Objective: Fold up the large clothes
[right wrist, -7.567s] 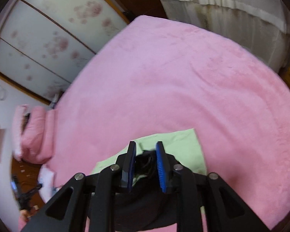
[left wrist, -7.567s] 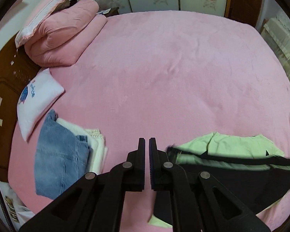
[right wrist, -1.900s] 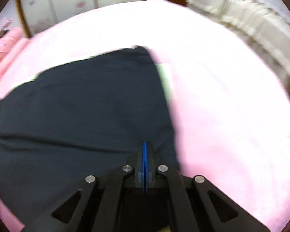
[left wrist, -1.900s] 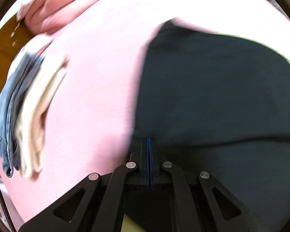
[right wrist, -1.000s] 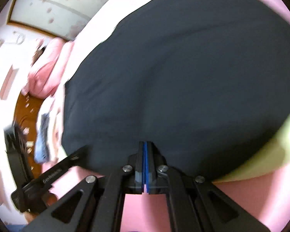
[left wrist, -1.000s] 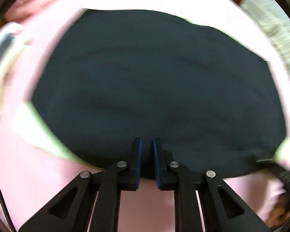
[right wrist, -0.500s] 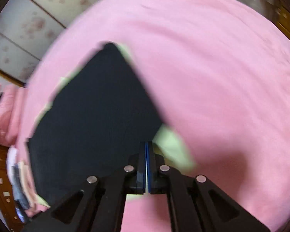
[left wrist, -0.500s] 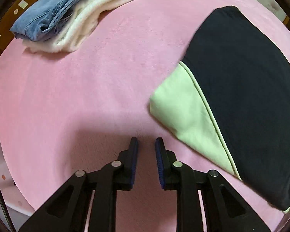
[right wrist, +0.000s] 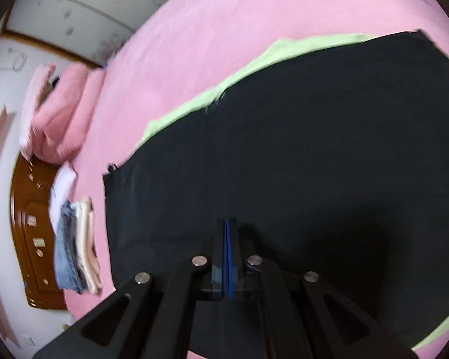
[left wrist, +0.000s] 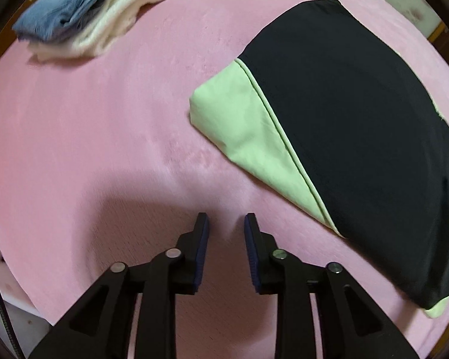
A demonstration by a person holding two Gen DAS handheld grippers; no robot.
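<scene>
With your left gripper point(left wrist: 224, 223) opening empty over the bed point(left wrist: 104, 119) beside the garment point(left wrist: 359, 119) and your right gripper point(right wrist: 227, 227) shut, empty, above it, a careless grab could drag and undo the fold

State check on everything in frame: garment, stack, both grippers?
Black-and-green garment: folded flat on the bed, not gripped.
Folded stack: jeans on top of cream clothes, apart from the garment.
Left gripper: jaws opening, nothing between them, over bare bedspread.
Right gripper: shut, empty, over the garment.
</scene>
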